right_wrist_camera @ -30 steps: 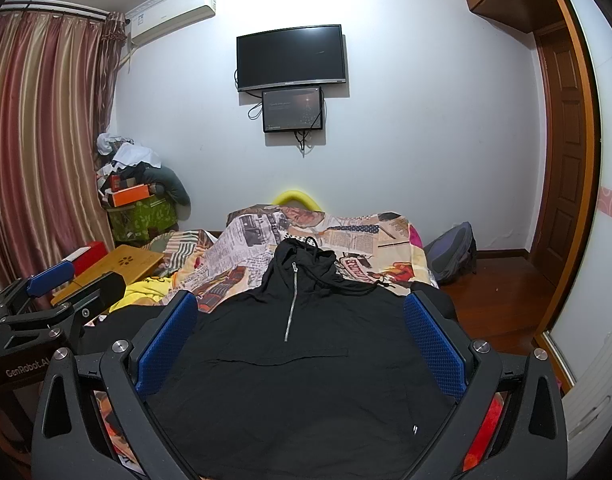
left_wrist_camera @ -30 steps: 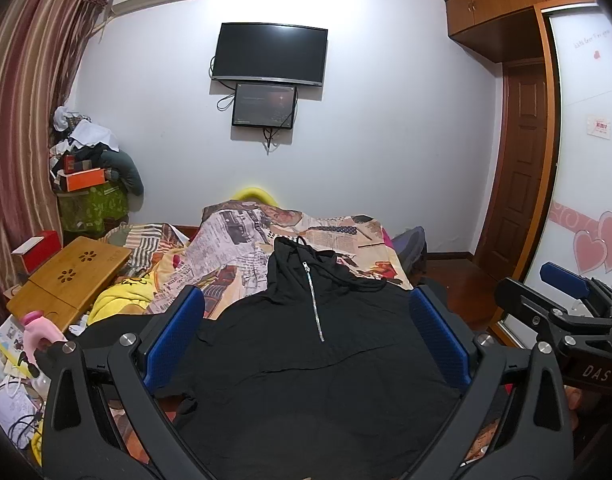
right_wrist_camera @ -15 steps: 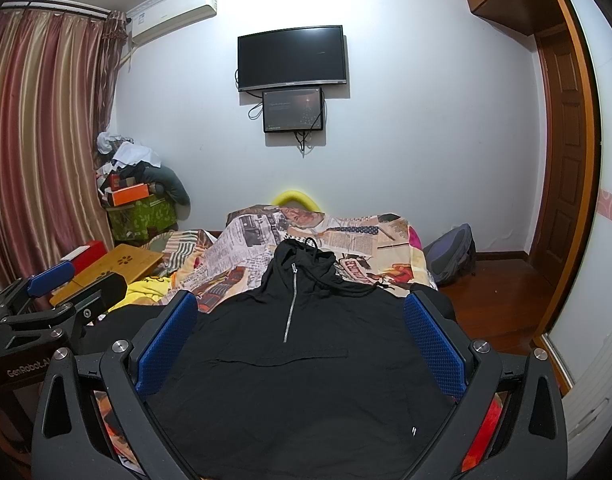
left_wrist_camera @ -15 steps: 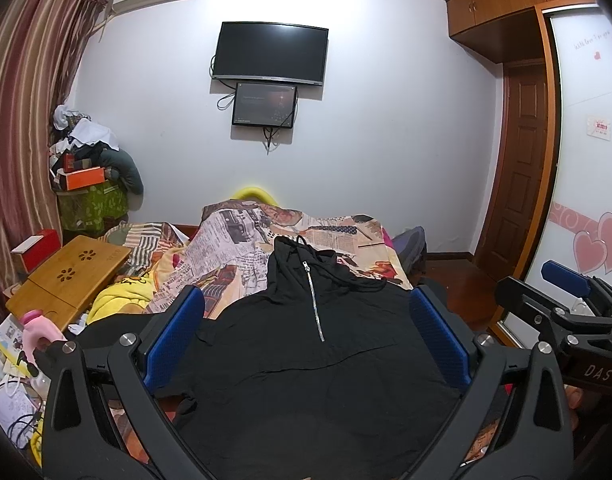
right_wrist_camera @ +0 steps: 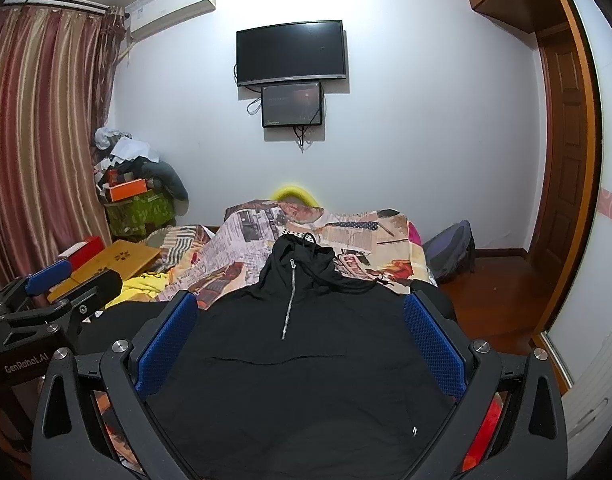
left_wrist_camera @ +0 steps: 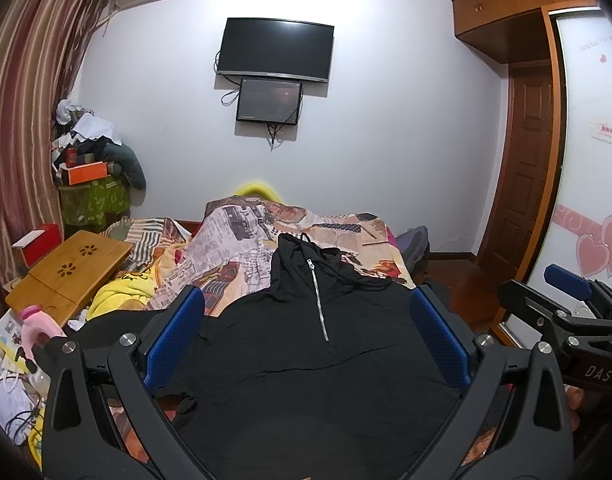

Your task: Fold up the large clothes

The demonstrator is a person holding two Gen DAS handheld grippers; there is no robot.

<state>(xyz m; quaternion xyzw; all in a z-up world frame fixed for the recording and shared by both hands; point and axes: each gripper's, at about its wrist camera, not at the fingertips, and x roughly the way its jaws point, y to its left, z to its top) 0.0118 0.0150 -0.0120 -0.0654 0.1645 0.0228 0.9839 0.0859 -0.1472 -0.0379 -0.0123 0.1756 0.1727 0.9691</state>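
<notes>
Here, a black hoodie [left_wrist_camera: 306, 360] lies spread flat on the bed [left_wrist_camera: 242, 236] with its newspaper-print cover, below a wall-mounted television [left_wrist_camera: 275, 50]; left gripper [left_wrist_camera: 306, 340] and right gripper [right_wrist_camera: 300, 340] fingers stand wide, holding nothing.

Two handheld grippers, side by side, both spread wide.
The black left gripper [left_wrist_camera: 306, 336] with blue-padded fingers [left_wrist_camera: 174, 336] and the matching black right gripper [right_wrist_camera: 300, 336] grip nothing between their fingertips.

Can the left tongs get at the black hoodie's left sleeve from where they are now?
Probably yes. The left tongs are open over the black hoodie with nothing held, and its sleeve lies uncovered just beyond the left finger.
</notes>
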